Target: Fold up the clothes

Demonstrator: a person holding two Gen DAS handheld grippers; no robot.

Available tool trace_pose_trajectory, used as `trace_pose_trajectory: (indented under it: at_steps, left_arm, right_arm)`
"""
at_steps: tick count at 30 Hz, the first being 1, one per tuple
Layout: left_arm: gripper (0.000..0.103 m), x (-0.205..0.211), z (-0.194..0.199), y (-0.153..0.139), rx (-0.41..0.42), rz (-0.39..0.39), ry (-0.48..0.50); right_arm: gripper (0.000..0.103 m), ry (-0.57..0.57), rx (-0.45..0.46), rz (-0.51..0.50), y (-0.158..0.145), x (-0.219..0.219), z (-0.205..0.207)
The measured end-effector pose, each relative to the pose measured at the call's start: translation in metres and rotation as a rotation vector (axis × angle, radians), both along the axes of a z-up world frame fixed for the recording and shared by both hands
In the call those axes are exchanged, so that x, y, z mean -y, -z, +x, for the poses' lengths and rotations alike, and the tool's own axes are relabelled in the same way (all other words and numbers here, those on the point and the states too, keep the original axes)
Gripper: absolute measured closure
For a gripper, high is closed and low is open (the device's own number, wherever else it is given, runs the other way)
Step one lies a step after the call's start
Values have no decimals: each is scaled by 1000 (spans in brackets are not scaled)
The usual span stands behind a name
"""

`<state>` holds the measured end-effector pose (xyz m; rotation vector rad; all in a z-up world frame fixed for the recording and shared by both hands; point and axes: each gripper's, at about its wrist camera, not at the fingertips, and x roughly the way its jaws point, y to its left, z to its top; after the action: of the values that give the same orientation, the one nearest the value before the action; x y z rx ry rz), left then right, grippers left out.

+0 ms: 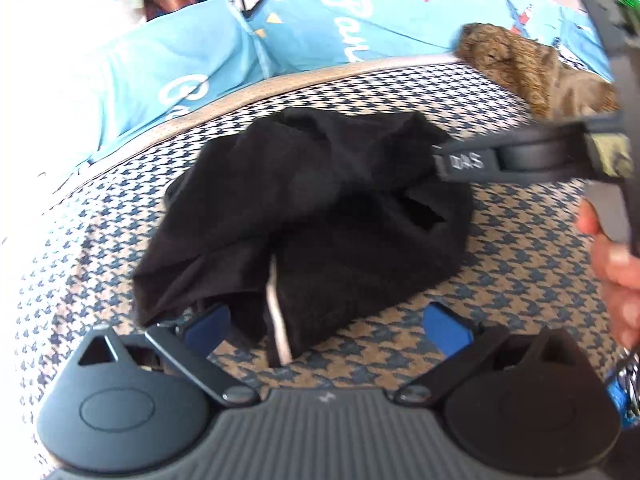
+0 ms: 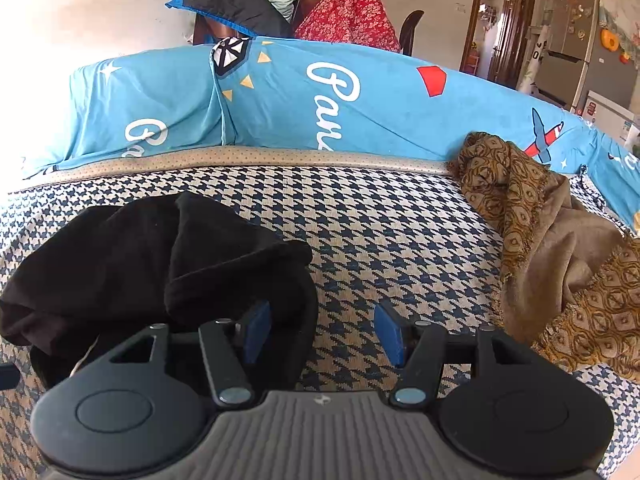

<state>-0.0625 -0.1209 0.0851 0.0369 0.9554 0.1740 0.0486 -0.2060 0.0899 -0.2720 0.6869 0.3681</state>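
Observation:
A crumpled black garment (image 1: 312,216) with a thin white stripe lies on the houndstooth cover (image 1: 520,248). My left gripper (image 1: 326,326) is open, its blue pads either side of the garment's near edge. The garment also shows in the right wrist view (image 2: 152,264), at the left. My right gripper (image 2: 322,332) is open, its left pad (image 2: 256,330) against the garment's right edge and its right pad over bare cover. The right gripper's body also shows in the left wrist view (image 1: 532,158), held by a hand at the garment's right side.
A brown patterned cloth (image 2: 560,248) lies bunched at the right. A blue printed sheet (image 2: 320,108) covers the raised back behind the cover. More clothes (image 2: 280,4) are piled further back. A doorway and a fridge (image 2: 576,36) stand at the far right.

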Motion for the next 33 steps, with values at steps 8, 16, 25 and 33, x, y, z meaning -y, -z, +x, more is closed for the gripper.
trace_pose_trajectory:
  at_steps: [8, 16, 25, 33]
  left_arm:
    - [0, -46, 7, -4, 12, -17, -200]
    - [0, -63, 5, -6, 21, -53, -280]
    - [0, -58, 8, -2, 9, -34, -280]
    - [0, -56, 10, -1, 12, 0, -292]
  right_arm:
    - [47, 23, -43, 13, 0, -5, -2]
    - [47, 68, -57, -2, -1, -8, -5]
    - [47, 146, -43, 9, -10, 0, -3]
    - [47, 267, 11, 4, -20, 22, 4]
